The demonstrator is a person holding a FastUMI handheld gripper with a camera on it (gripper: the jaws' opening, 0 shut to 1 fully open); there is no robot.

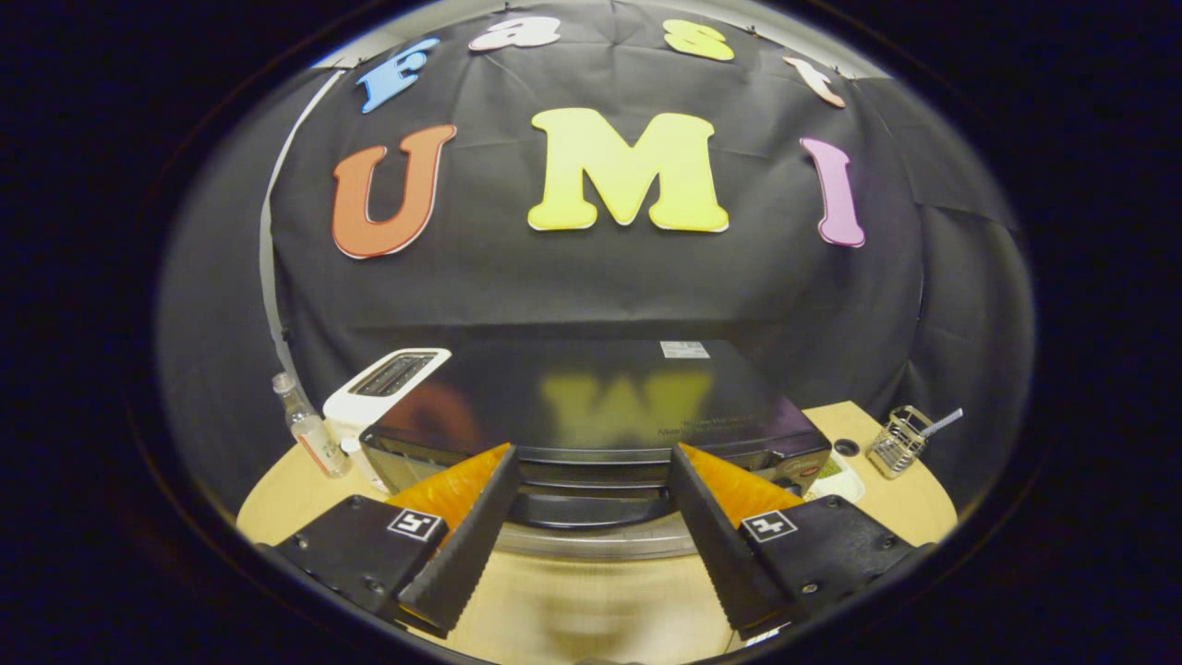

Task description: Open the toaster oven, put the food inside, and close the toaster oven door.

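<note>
A: Claw (591, 517) state?

B: Fingers spread wide apart, gripping nothing. The toaster oven (591, 420) sits just ahead of them, seen from slightly above. Its dark glossy top fills the space beyond the tips, and the handle bar (591, 506) along the front lies between the two fingers, not touched as far as the view shows.

A: Door?

B: Looks shut, or close to it. Angle is steep, so B can't say for sure. Opening step judged not done.

A: Food?

B: Probably on the light tray (836, 476) just past the right finger, tucked beside the oven's front corner. Something greenish on it, too small to identify.

A: Other containers?

B: Wire basket (898, 441) further right of the right finger, holding a stick-like utensil with a pale handle. White pop-up toaster (383, 388) beyond the left finger, slots look empty. Clear bottle (309, 429) left of that, contents can't be read.

A: Risks?

B: Closing off-centre on the handle could let it slip out, since the bar is smooth. Pulling out rather than down might drag the whole oven across the wooden table (591, 610). A dropping door could hit the fingers. Tray is close to the door's swing, so it may get clipped.
</note>
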